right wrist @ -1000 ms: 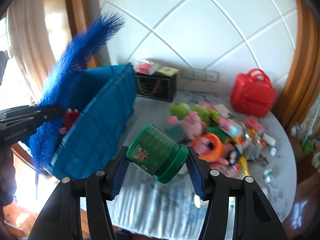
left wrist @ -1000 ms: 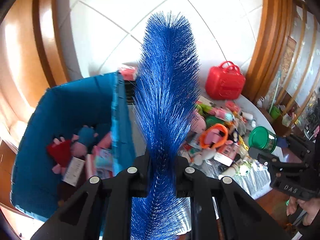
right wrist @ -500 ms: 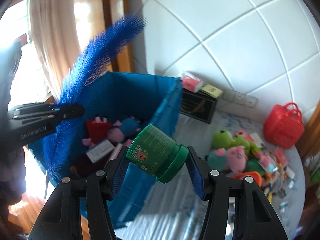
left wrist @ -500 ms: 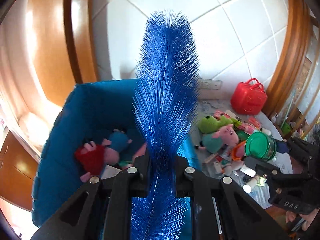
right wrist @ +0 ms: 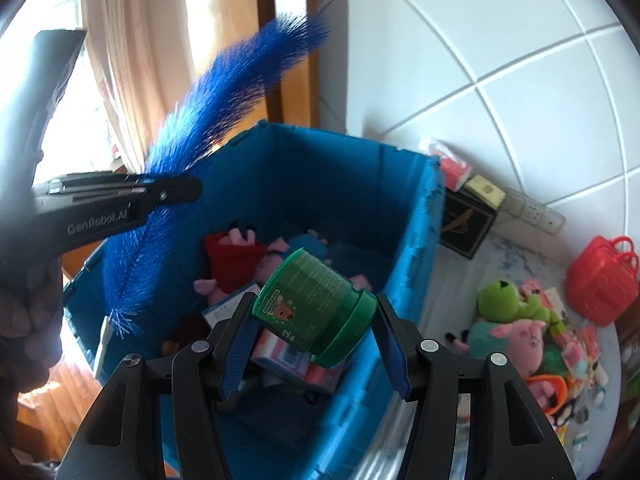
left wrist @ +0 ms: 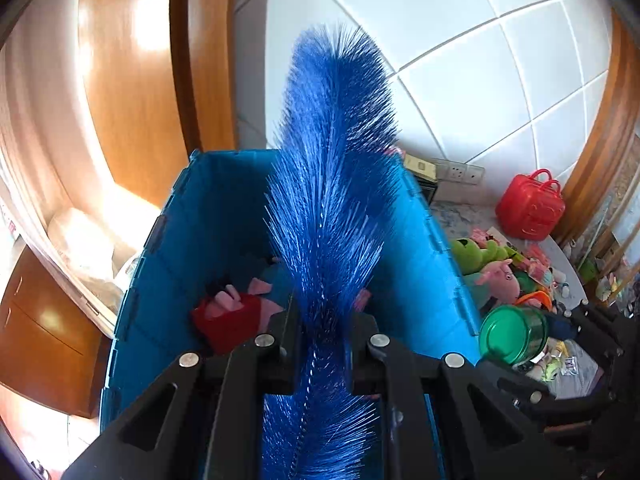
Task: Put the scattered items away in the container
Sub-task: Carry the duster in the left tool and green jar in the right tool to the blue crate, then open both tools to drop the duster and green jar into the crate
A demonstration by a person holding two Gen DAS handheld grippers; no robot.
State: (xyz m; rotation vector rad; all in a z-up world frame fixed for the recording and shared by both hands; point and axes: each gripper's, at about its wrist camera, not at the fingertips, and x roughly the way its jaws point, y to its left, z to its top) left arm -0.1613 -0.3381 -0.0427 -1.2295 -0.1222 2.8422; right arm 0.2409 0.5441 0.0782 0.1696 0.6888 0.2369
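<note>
At the far left of the right wrist view, a hand [right wrist: 28, 304] is seen gripping the handle of the left gripper [right wrist: 176, 192], whose fingers are pinched tight on a long blue bristle brush [right wrist: 208, 120]; the brush is held tilted, its tip raised toward the wooden frame and its lower end hanging just over the near left rim of the blue container [right wrist: 416, 248]. In the left wrist view the same brush [left wrist: 336, 200] is clamped between the nearly closed fingers of the left gripper [left wrist: 326, 332] and is seen standing above the open container [left wrist: 424, 264]. Inside the container, pink and red plush toys [right wrist: 236, 256] and flat packets are seen lying on the bottom. In the middle of the right wrist view, a green jar [right wrist: 316, 304] is held tilted between the blue pads of the right gripper [right wrist: 316, 340], the fingers being set about half apart on its body and lid, and it is poised over the container's near edge. To the right, on the round table [right wrist: 516, 252], a green frog plush [right wrist: 508, 296], a pink pig plush [right wrist: 520, 340] and small scattered items are seen, with a red case [right wrist: 604, 280] farther right by the wall.
</note>
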